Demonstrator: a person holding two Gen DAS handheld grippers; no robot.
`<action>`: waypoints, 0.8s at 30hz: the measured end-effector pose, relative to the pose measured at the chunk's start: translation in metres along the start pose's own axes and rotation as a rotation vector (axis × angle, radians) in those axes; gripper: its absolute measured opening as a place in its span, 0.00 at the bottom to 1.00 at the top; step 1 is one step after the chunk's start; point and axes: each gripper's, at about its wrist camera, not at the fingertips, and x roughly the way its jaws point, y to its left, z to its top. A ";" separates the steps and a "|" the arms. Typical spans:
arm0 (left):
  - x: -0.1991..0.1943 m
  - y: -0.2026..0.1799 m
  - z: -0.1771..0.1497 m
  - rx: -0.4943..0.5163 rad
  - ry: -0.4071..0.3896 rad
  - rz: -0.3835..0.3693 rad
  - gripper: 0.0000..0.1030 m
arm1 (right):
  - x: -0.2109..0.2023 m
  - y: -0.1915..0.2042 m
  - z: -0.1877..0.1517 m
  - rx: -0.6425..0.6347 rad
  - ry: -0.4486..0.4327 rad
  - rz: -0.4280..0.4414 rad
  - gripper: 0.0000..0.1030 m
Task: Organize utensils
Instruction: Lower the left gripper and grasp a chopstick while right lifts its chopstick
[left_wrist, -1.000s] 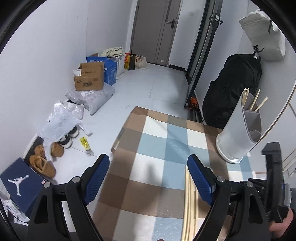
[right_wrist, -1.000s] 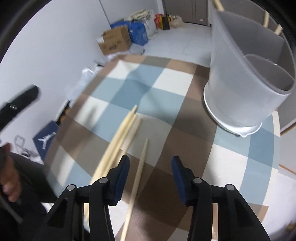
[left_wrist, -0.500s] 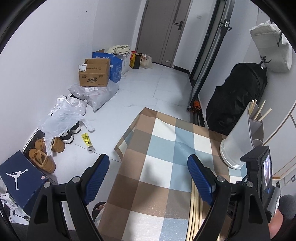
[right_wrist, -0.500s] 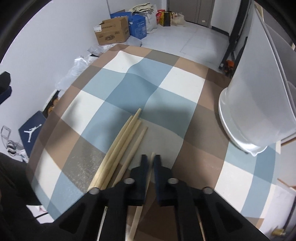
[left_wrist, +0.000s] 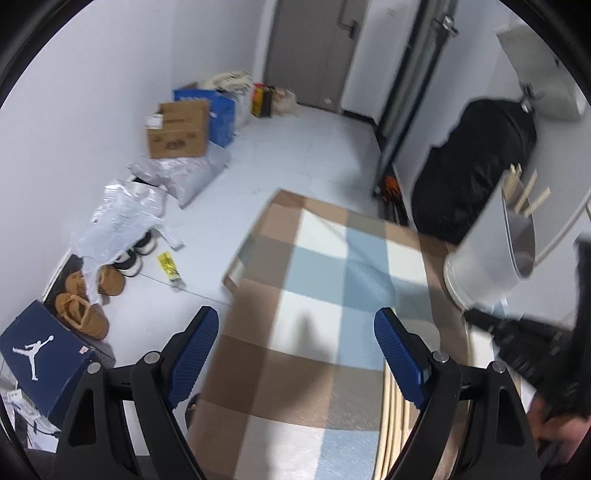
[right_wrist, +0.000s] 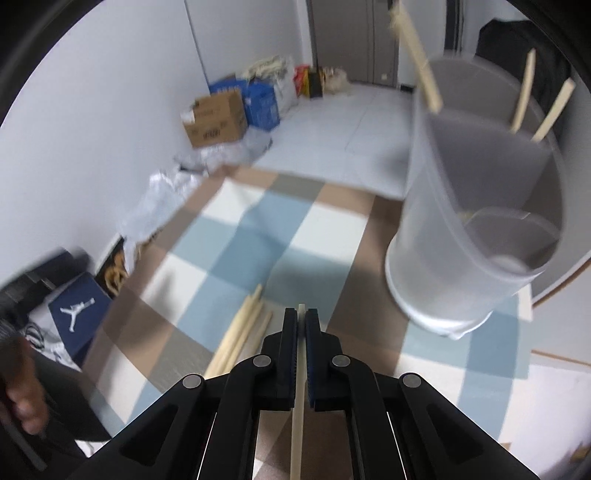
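One chopstick (right_wrist: 297, 391) — right tool (right_wrist: 301, 321) clamped.

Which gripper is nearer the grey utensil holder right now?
Right. The right gripper, shut on a chopstick, sits just short of the grey utensil holder, which fills its view. The left gripper hangs open farther back over the checkered cloth.

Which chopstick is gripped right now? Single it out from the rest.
The chopstick pinched in the right gripper. The loose chopsticks lie on the cloth to its left; the others stand in the holder.
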 end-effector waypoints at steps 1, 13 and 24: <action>0.005 -0.006 -0.001 0.020 0.028 -0.008 0.81 | -0.005 -0.001 0.002 0.003 -0.017 0.005 0.03; 0.046 -0.060 -0.009 0.183 0.206 -0.041 0.81 | -0.063 -0.039 0.006 0.119 -0.219 0.098 0.03; 0.073 -0.081 -0.004 0.237 0.264 0.026 0.66 | -0.087 -0.054 0.002 0.132 -0.279 0.157 0.03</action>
